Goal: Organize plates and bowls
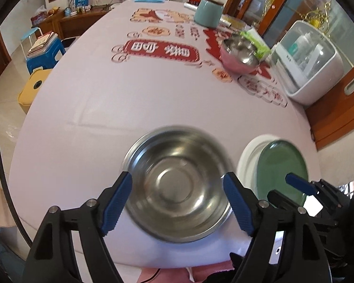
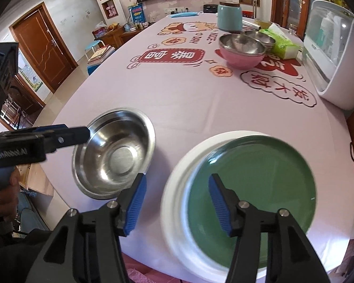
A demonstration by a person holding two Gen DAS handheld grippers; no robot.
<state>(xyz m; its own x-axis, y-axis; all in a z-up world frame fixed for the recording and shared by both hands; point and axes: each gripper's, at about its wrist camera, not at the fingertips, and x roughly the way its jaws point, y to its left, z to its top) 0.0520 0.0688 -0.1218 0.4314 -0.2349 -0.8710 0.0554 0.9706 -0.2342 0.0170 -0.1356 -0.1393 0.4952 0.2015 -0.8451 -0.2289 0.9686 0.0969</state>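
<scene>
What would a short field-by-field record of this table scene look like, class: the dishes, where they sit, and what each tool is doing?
near dish: steel bowl, upright, on the pink tablecloth
plates: green plate lying on a white plate, to the right of the steel bowl
far dishes: pink bowl with another steel bowl behind it
left tool: open, fingers either side of the steel bowl
right tool: open, over the plates' near-left edge
other: teal canister, tissue box
</scene>
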